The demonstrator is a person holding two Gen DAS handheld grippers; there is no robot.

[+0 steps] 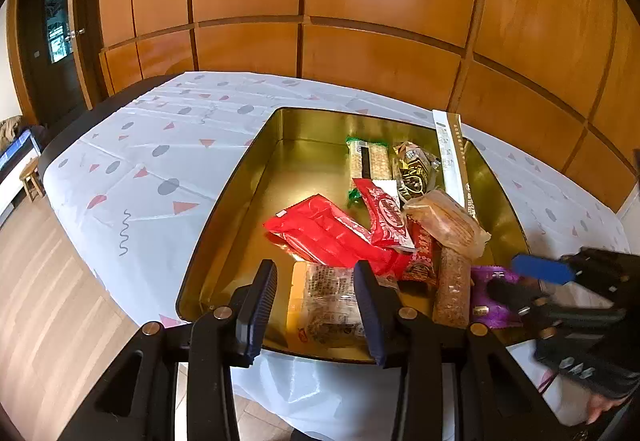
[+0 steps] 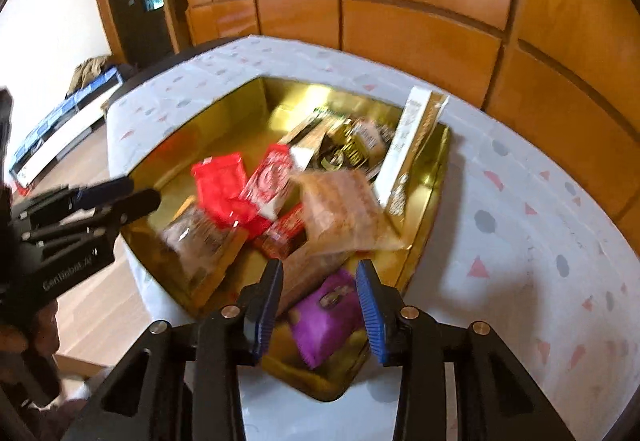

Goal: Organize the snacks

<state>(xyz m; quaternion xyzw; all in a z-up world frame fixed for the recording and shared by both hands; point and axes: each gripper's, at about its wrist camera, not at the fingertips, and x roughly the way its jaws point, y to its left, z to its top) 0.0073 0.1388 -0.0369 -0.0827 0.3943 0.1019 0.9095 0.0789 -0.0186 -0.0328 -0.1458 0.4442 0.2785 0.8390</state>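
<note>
Both of my grippers hang over the near rim of the gold tin (image 1: 240,177) on the desk (image 1: 120,169). Left gripper (image 1: 316,305): jaws wide apart, empty, framing the clear-wrapped snack (image 1: 330,301) at lower centre. Right gripper (image 2: 320,309): jaws equally spread, empty, purple packet (image 2: 328,315) between them but not touched. Snacks lie heaped in the tin's right half; red packet (image 1: 320,229) on top, mid-frame. The right view is blurred. I judge it best to settle before closing and take the packet across its flat width.
</note>
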